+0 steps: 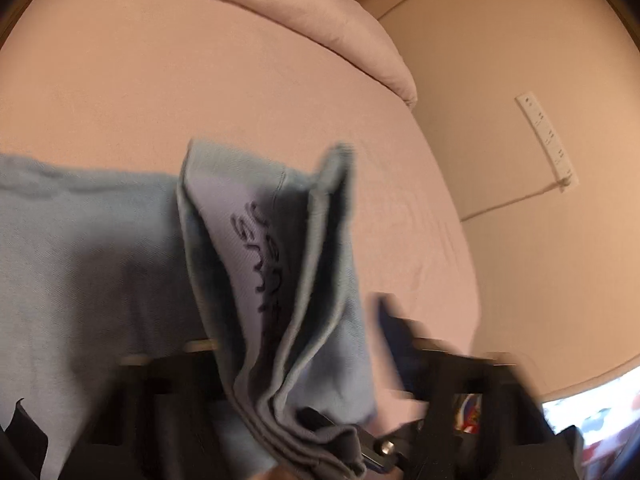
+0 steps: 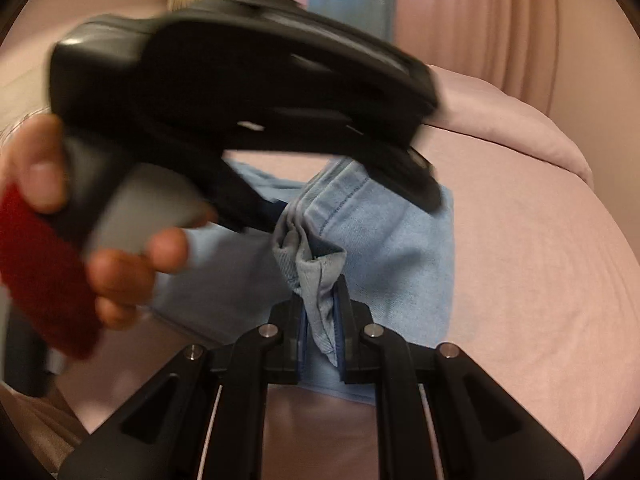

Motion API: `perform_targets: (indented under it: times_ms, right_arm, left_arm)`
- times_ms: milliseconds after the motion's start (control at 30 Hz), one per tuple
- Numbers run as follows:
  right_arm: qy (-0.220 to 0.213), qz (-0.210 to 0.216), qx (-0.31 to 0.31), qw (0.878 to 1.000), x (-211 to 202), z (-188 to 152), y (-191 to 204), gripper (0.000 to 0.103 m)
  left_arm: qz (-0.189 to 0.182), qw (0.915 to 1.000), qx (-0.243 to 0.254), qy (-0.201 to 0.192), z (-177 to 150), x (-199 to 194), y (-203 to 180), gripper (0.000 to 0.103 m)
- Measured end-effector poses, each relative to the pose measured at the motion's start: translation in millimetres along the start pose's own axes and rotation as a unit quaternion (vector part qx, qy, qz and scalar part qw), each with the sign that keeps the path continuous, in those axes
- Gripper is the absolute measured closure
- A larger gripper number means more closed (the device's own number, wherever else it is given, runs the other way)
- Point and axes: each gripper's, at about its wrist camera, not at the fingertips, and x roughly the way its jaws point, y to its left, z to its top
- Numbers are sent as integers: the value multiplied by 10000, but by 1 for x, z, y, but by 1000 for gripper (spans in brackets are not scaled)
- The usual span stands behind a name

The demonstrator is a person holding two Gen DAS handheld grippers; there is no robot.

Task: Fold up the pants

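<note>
Right gripper point(image 2: 320, 328) clamped on pants point(image 2: 400, 248) hem; left gripper point(image 1: 340, 432) pinching layered edge. Keep layers aligned, lay flat on bed point(image 2: 540, 280).

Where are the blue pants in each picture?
Left wrist view: the blue pants spread over the lower left, with a bunched fold standing up in the middle.
Right wrist view: the pants lie in the centre, a pinched bit caught in the right hand-held gripper.
Shared landmark: the pink bed sheet underneath in both views.
</note>
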Motion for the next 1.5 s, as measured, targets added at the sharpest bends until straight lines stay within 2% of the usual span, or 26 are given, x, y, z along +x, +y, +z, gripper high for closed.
perform_targets:
  times_ms: [33,67,167,300,400,633,800,933,1000,1033,1100,1200,1267,1333,1400,1433,1500]
  right_arm:
    - [46,-64,-90,9999,2,2,5,91]
    - [79,-137,-143,9998,4,3,7,91]
    - [68,-231,-323,9992,4,16,22,91]
    - [-155,41,-523,9985,2,42,54,91]
    - [-213,322,-755,9964,10,59,86,91]
    - [84,749,-1274,9890,41,69,151,91]
    - [325,919,-1426,9850,61,74,169,90]
    - [428,996,-1371,9846,81,88,156,88]
    - [590,1098,-1298,9837,90,95,146,86]
    - [682,1181,-1255,9827,98,101,145,78]
    - [812,1340,-1101,9815,103,106,136,74]
    - [801,1591,-815,9806,94,111,111,71]
    - [709,1939,-428,9775,80,120,82,68]
    - [588,2027,-117,9774,69,126,55,68]
    - [403,1985,359,9786,57,134,14,68]
    - [332,1899,549,9797,53,135,-2,68]
    - [228,1488,886,9846,53,140,-45,68]
  left_arm:
    - [78,10000,-1,-17,0,-3,2,94]
    - [112,9999,-29,-72,1,-9,6,96]
    - [133,9992,50,-361,1,-40,16,98]
    - [329,9971,122,-678,3,-88,38,98]
    - [564,9955,-5,-755,0,-112,65,98]
    - [1010,9916,-443,-673,-28,-140,129,98]
    - [1084,9902,-576,-668,-34,-137,143,98]
    - [1241,9889,-525,-633,-22,-119,132,97]
    - [1344,9869,-663,-598,-21,-124,145,88]
    - [1385,9855,-744,-635,-22,-127,148,84]
    - [1490,9828,-807,-734,-22,-135,151,79]
    - [1957,9736,-679,-955,-27,-156,147,76]
    - [2186,9677,-548,-1129,-33,-173,142,76]
    - [2241,9658,-380,-1244,-40,-181,134,76]
    - [2164,9681,-167,-1250,-46,-181,121,76]
    - [2009,9722,-25,-1204,-50,-176,110,76]
    - [1720,9794,214,-1038,-50,-159,92,76]
